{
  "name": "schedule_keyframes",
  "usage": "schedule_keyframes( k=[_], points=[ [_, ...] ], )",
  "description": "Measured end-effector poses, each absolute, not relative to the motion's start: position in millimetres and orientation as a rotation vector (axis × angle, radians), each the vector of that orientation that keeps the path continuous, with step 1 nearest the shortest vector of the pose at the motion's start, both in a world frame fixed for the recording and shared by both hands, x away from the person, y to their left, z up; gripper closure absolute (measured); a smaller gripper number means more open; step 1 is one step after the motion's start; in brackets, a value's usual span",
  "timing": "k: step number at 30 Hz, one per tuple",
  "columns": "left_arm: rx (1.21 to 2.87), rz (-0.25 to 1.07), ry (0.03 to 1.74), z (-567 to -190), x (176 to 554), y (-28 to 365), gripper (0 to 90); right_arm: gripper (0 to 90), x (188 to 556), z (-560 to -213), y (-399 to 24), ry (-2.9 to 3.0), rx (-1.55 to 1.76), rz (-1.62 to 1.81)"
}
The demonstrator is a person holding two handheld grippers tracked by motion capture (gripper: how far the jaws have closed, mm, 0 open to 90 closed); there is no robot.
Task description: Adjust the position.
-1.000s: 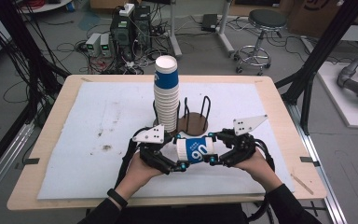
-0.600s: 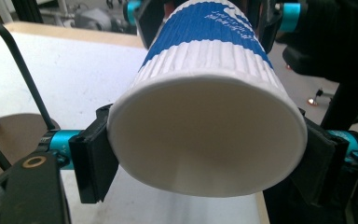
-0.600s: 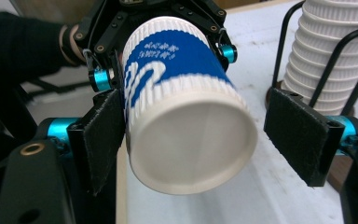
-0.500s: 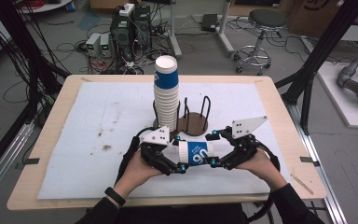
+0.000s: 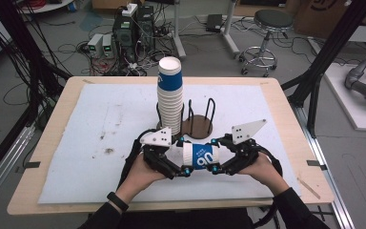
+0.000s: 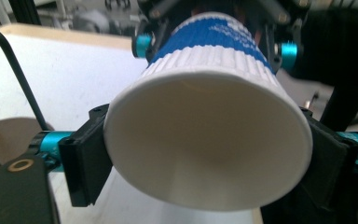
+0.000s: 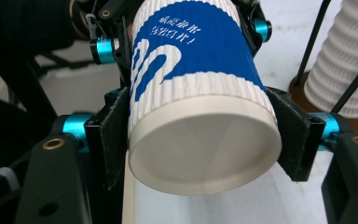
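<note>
Table (image 5: 52, 143) | cup stack (image 5: 169, 95) & rack (image 5: 198, 125) behind held cup (image 5: 201, 155)

The cup (image 5: 200, 155) is ribbed white paper with a blue band that carries white lettering and a white swirl; its inside (image 6: 209, 149) is plain white and its base (image 7: 204, 156) off-white. Behind the cup, the stack (image 5: 170, 98) is ribbed white, topped by a cup with a blue band. Right of the stack, the holder (image 5: 198, 126) has a dark brown base and black wire posts. The mat (image 5: 90, 138) is pale grey-white with dark specks, on a light wood table (image 5: 57, 114). Both grippers (image 5: 183, 162) (image 5: 218, 159) are black with turquoise pins.
</note>
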State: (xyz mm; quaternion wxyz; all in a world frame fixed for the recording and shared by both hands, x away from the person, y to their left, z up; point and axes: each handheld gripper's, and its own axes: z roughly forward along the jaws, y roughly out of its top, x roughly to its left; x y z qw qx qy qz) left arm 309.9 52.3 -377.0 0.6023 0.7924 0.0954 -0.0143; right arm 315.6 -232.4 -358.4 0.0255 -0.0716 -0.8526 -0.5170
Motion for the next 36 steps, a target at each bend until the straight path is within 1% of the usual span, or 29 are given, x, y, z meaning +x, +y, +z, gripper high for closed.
schedule_keyframes(
  k=[2, 5, 9, 10, 12, 14, 20, 23, 24, 29, 33, 34, 35, 36],
  points=[
    [1.797, -0.06, 0.235, -378.9, 311.3, 54.4, 9.9, 29.9, 316.8, -358.7, -234.8, -2.61, -0.242, -1.633],
    [1.743, -0.091, 0.253, -381.8, 312.9, 56.6, 9.9, 30.0, 318.5, -359.6, -239.0, -2.543, -0.26, -1.696],
    [1.714, -0.1, 0.262, -381.5, 313.8, 57.6, 10.0, 29.9, 319.0, -360.9, -238.5, -2.501, -0.268, -1.734],
    [1.709, -0.098, 0.259, -380.8, 313.7, 58.5, 11.0, 29.9, 319.4, -361.5, -237.7, -2.496, -0.264, -1.742],
    [1.69, -0.101, 0.25, -379.1, 313.6, 61.8, 17.6, 29.9, 318.7, -362.9, -236.2, -2.49, -0.264, -1.731],
    [1.691, -0.104, 0.246, -377.7, 313.9, 63.2, 19.3, 30.2, 318.6, -364.4, -235.4, -2.481, -0.265, -1.737],
    [1.794, -0.08, 0.215, -371.2, 312.9, 61.5, 20.7, 29.0, 315.3, -365.8, -232.0, -2.55, -0.245, -1.671],
    [1.861, -0.055, 0.202, -365.8, 311.2, 59.6, 20.8, 21.3, 315.2, -362.7, -227.9, -2.649, -0.245, -1.581],
    [1.889, -0.048, 0.194, -363.7, 310.8, 59.2, 20.7, 21.2, 314.0, -361.1, -226.7, -2.679, -0.239, -1.554],
    [2.012, -0.016, 0.154, -355.2, 309.0, 55.9, 20.8, 21.2, 309.3, -360.6, -217.4, -2.782, -0.18, -1.45],
    [2.059, -0.006, 0.142, -351.0, 309.5, 53.3, 20.8, 21.3, 307.4, -366.0, -208.0, -2.831, -0.159, -1.382],
    [2.062, -0.006, 0.143, -350.5, 309.3, 52.5, 20.8, 23.2, 307.0, -366.9, -206.4, -2.84, -0.162, -1.379],
    [2.067, -0.002, 0.137, -349.8, 309.5, 52.1, 20.8, 28.7, 307.1, -367.3, -205.4, -2.841, -0.143, -1.38],
    [2.063, 0.001, 0.14, -349.3, 308.9, 52.0, 20.7, 29.3, 306.6, -367.2, -205.4, -2.851, -0.132, -1.389]
  ],
)
